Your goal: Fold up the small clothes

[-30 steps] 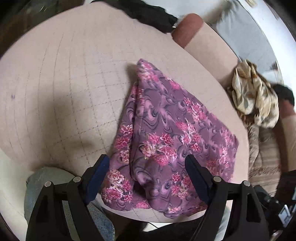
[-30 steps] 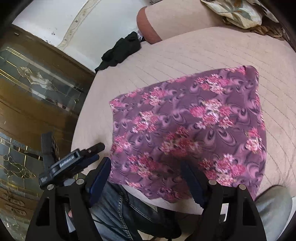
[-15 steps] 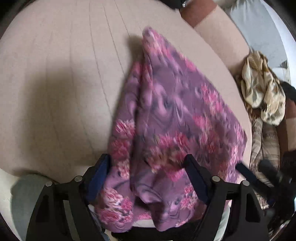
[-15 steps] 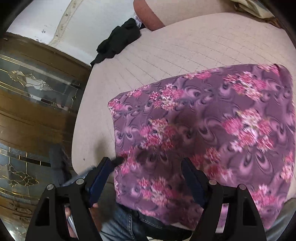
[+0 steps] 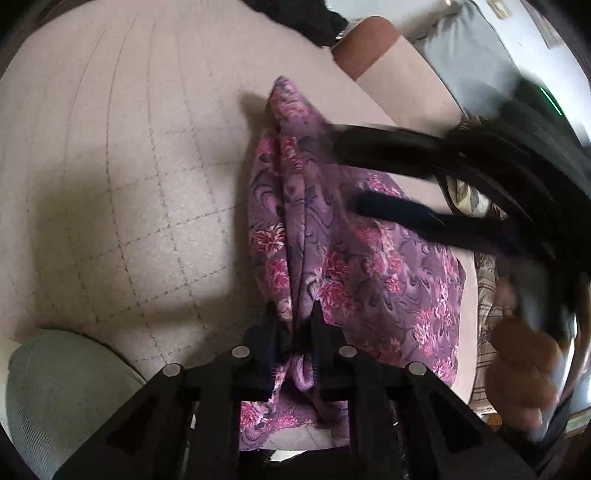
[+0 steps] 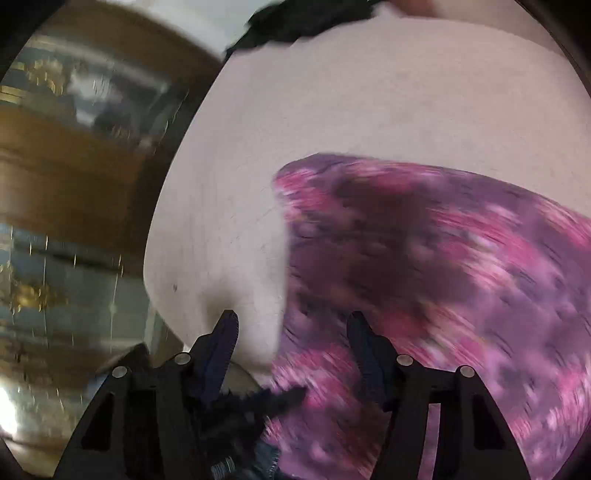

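A purple cloth with pink flowers [image 5: 369, 266] lies on a beige quilted cushion [image 5: 110, 184]. My left gripper [image 5: 295, 328] is shut on a bunched near edge of the cloth, which rises in a ridge away from it. My right gripper shows in the left wrist view [image 5: 354, 177] as blurred dark fingers hanging open over the cloth's far right part. In the right wrist view the right gripper [image 6: 291, 328] is open, with the cloth's left edge [image 6: 424, 280] between and beyond its fingers; that view is motion-blurred.
A black garment [image 5: 306, 18] lies at the cushion's far edge. A beige patterned cloth [image 5: 469, 195] lies off the right side. A wooden glazed cabinet [image 6: 74, 184] stands left of the cushion. A grey-green knee [image 5: 55, 387] is at the near left.
My left gripper has closed on the cloth's near edge and bunched it into a ridge. My right gripper has swung fast over the cloth towards its left side.
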